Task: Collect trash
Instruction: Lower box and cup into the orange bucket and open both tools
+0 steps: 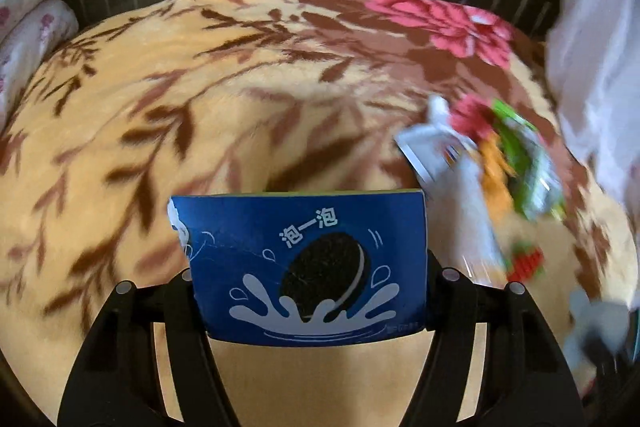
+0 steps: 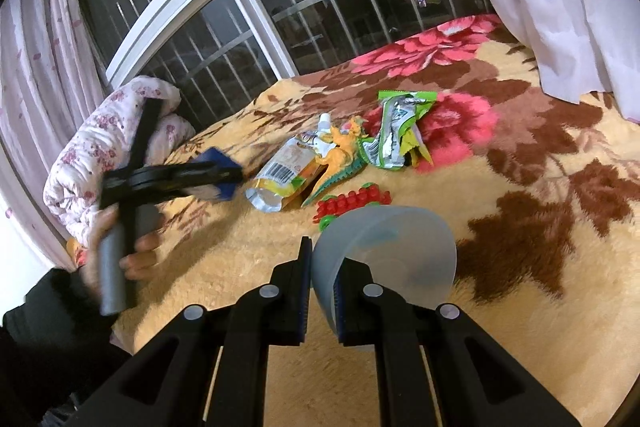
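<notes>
Blue box (image 1: 308, 267): cookie carton pinched between left gripper (image 1: 310, 279) fingers, above the bed (image 1: 160, 115).
Right gripper (image 2: 322, 291): fingers pinching the translucent cup (image 2: 392, 247) wall.
Wrappers: pouch (image 2: 284, 175), green packet (image 2: 396, 123) on the blanket.

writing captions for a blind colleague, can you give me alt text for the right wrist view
The right gripper has its jaws shut on the rim of a translucent plastic cup above a floral blanket. Beyond lie a spouted pouch, a toy dinosaur, a green wrapper and a red toy; at left, the left gripper holds a blue box.
</notes>
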The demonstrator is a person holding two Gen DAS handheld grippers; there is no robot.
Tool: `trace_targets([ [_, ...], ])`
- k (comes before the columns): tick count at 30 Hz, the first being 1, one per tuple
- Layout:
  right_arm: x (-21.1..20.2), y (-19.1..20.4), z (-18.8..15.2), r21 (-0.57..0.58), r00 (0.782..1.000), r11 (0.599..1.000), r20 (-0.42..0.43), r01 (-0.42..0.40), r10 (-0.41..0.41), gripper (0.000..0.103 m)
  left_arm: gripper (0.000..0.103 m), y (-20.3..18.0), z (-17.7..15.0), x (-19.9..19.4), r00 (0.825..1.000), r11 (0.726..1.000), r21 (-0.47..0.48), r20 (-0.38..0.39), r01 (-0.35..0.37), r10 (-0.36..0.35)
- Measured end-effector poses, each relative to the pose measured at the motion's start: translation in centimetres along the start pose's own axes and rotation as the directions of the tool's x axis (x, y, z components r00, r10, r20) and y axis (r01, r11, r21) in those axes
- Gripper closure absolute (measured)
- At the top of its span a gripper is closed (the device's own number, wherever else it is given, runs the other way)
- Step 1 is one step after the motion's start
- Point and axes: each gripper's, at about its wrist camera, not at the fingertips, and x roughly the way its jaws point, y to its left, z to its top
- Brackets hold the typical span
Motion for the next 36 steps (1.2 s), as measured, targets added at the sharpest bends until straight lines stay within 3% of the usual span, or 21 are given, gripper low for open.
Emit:
trace_targets([
  [5, -0.8, 2.4, -1.6, -0.068, 1.0, 0.998, -0.009, -0.005, 0.005, 0.094, 0.038, -0.7, -6.8, -6.8, 0.998, 0.997, 0.05, 0.042, 0.05, -0.052],
  [9, -3.0, 5.2, -4.0, -0.11, 1.0, 0.994, 0.022, -0.009, 0.012, 0.094, 0.038, -1.4, -14.3, -11.6, 0.995, 0.992, 0.096, 0.059, 0.081, -0.086],
  [13, -5.8, 8.1, -8.8, -0.116, 0.999, 0.992, -0.021, -0.044, 0.042, 0.094, 0.038, -1.8, -20.8, -14.0, 0.995, 0.985, 0.165, 0.068, 0.058, -0.07],
  [16, -7.4, 9.7, -12.0, -0.14, 0.996, 0.989, -0.077, -0.052, 0.042, 0.094, 0.038, -1.6, -24.2, -14.8, 0.994, 0.978, 0.189, 0.055, 0.087, -0.099],
  [19, -8.2, 10.5, -14.6, -0.149, 0.99, 0.988, -0.137, -0.042, 0.021, 0.094, 0.038, -1.8, -27.0, -14.4, 0.996, 0.971, 0.232, 0.044, 0.063, -0.075],
  [24, -7.5, 10.0, -17.8, -0.096, 0.975, 0.995, -0.222, -0.018, -0.004, 0.094, 0.038, -1.9, -30.2, -11.1, 0.996, 0.963, 0.259, -0.072, 0.071, -0.054],
  [29, -4.9, 8.3, -20.5, -0.006, 0.943, 1.0, -0.333, 0.008, -0.01, 0.094, 0.038, -2.1, -31.5, -7.1, 0.976, 0.965, 0.247, -0.213, 0.09, -0.037],
  [36, -2.7, 7.0, -21.4, 0.026, 0.917, 0.999, -0.4, 0.021, -0.009, 0.093, 0.038, -1.7, -31.7, -4.9, 0.958, 0.966, 0.24, -0.285, 0.092, -0.02],
])
